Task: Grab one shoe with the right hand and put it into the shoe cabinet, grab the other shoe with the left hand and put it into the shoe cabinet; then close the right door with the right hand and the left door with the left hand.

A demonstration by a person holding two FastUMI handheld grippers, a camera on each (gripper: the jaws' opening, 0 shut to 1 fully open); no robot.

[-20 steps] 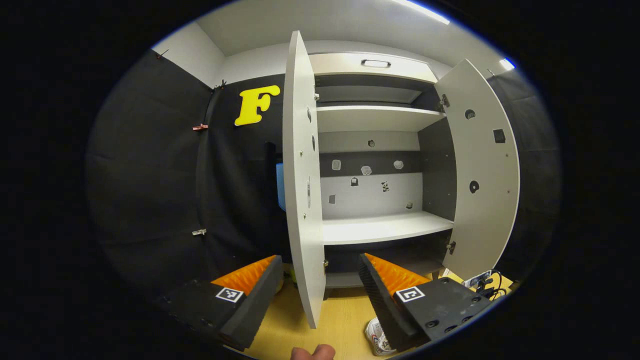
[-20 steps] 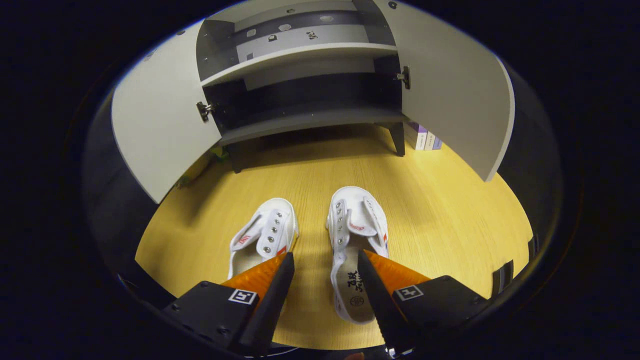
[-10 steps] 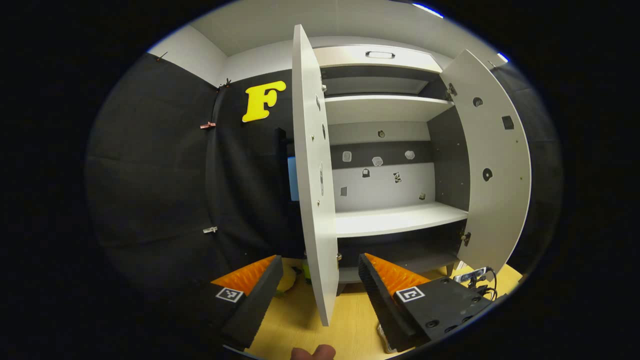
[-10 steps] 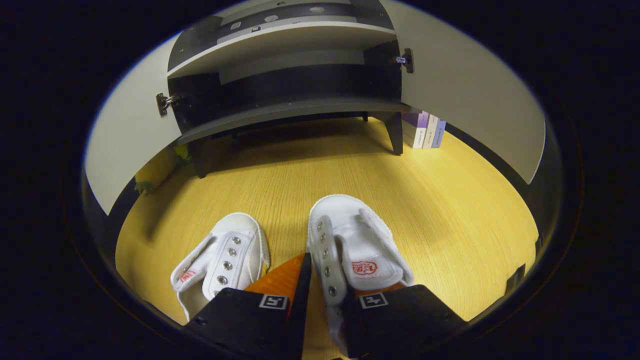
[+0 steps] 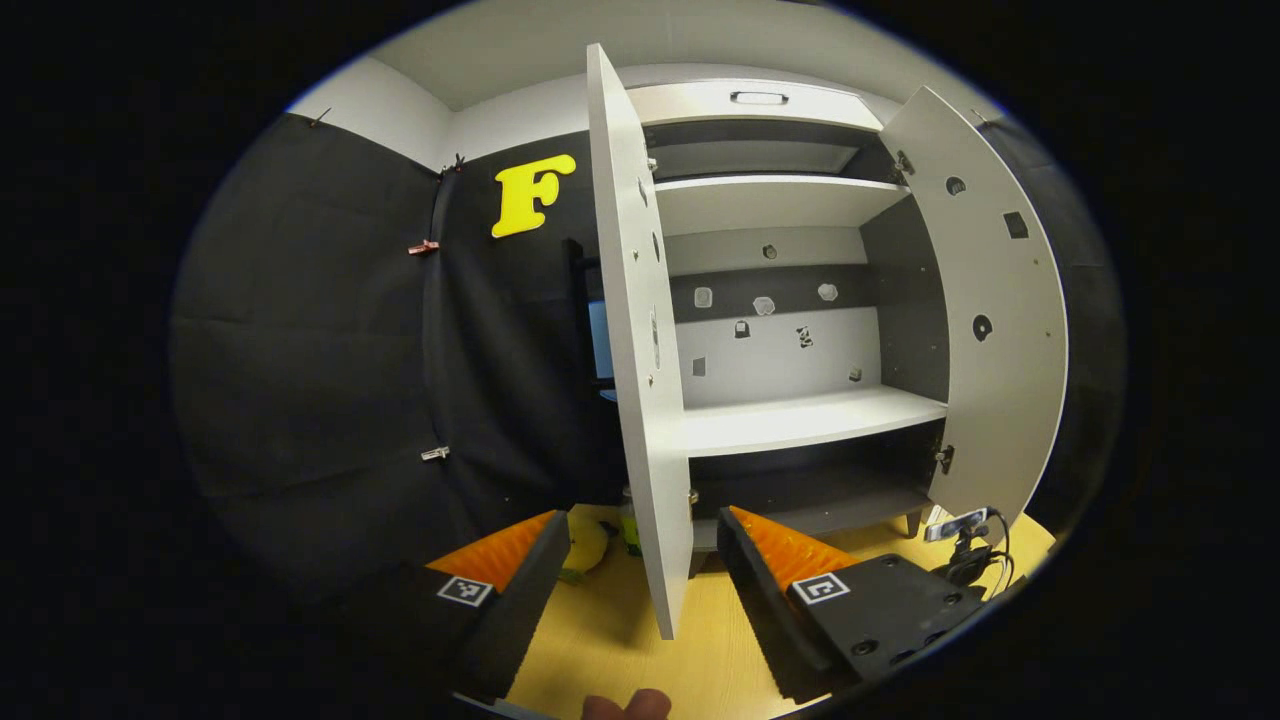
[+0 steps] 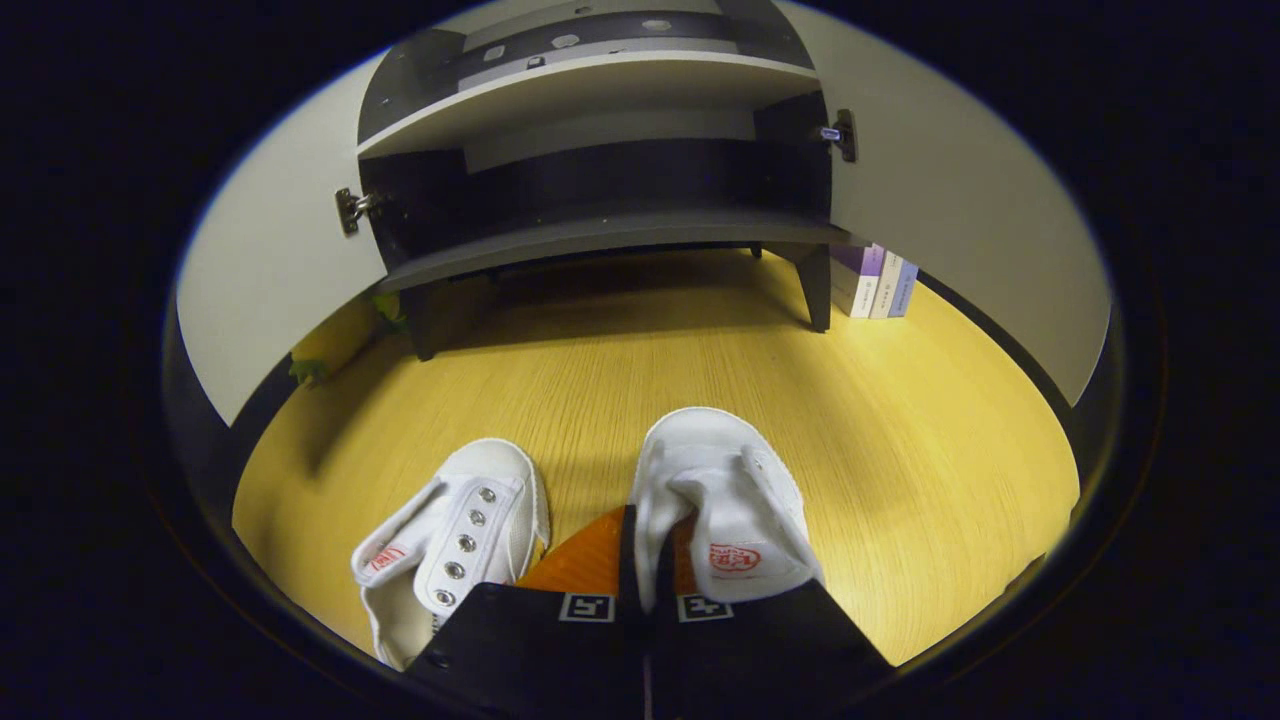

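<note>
Two white canvas shoes lie on the wooden floor in the right gripper view. My right gripper [image 6: 648, 545] is shut on the left side wall of the right shoe [image 6: 725, 500], one finger inside it and one outside. The left shoe [image 6: 455, 540] lies just beside it, untouched. Ahead stands the shoe cabinet [image 6: 600, 225] with both doors open. In the left gripper view my left gripper [image 5: 635, 560] is open and holds nothing; the edge of the cabinet's left door [image 5: 640, 380] stands between its fingers, farther off. The right door [image 5: 990, 320] is swung wide, and the shelves [image 5: 800, 420] are bare.
A few books [image 6: 875, 285] stand upright by the cabinet's right leg. A yellow and green object [image 5: 590, 545] lies on the floor behind the left door. A small device with cables [image 5: 965, 545] sits on the floor at the right. Black cloth walls the booth.
My right gripper moved down onto the right shoe and shut on its side wall. My left gripper drifted left, so the cabinet sits farther right and the shoe left its view.
</note>
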